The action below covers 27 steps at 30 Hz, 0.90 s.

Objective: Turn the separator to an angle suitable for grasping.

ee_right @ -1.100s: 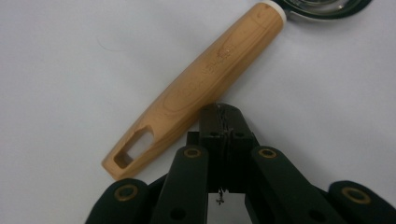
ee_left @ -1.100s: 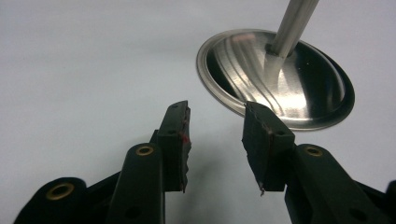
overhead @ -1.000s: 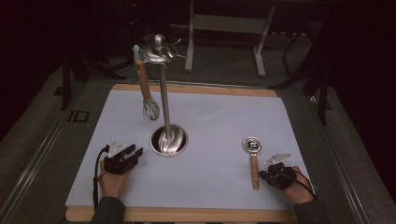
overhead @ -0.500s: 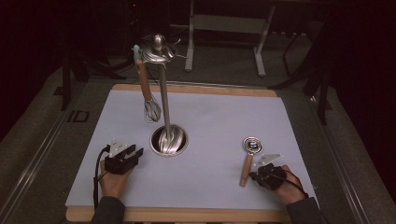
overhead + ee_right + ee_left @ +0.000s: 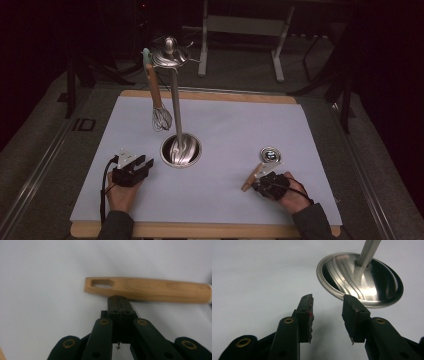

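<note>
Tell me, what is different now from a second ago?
The right tool, jaws shut and empty, has slid left against the wooden handle of the small utensil. The handle has swung from pointing straight back to slanting down-left; its round head stays put. The left tool, the whisk and the stand are unchanged.

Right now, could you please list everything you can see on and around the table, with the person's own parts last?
Mat: one, pale grey, covering the wooden board.
Utensil stand: one, silver, round base left of centre.
Whisk: one, wooden handle, hanging from the stand.
Wooden-handled utensil: one, metal head, lying right of centre.
Left gripper: black, open, beside the stand's base.
Right gripper: black, shut, tips against the utensil's handle.
</note>
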### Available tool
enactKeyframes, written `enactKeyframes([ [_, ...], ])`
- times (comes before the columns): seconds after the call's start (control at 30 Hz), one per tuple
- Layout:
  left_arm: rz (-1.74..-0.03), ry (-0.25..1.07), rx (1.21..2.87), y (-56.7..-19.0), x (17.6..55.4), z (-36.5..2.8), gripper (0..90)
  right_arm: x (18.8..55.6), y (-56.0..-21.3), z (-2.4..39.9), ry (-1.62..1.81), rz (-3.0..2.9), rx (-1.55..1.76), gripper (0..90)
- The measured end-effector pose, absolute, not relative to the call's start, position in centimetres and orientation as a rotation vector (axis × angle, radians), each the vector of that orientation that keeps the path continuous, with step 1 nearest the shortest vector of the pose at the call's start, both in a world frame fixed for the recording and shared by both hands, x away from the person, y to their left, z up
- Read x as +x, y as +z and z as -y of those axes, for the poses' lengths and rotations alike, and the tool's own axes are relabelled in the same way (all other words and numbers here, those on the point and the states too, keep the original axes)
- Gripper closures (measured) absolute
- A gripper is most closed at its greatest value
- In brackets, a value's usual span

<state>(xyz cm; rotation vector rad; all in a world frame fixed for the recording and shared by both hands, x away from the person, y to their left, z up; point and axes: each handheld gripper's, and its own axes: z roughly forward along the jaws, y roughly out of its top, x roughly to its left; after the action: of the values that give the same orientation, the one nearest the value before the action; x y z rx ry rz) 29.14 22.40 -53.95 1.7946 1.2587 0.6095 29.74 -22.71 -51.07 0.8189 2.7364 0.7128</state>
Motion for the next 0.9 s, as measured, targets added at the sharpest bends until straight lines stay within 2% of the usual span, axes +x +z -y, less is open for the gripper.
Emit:
enactKeyframes([
  [0.3, -1.259, 0.610, 1.796, -54.0, 29.1, -22.4, 61.0, 30.6, -50.9, 21.4, 0.775, -2.758, 0.809, 90.0],
  [0.9, -1.257, 0.602, 1.796, -54.0, 29.2, -22.4, 61.2, 35.9, -50.4, 17.9, 0.754, -2.766, 0.811, 90.0],
])
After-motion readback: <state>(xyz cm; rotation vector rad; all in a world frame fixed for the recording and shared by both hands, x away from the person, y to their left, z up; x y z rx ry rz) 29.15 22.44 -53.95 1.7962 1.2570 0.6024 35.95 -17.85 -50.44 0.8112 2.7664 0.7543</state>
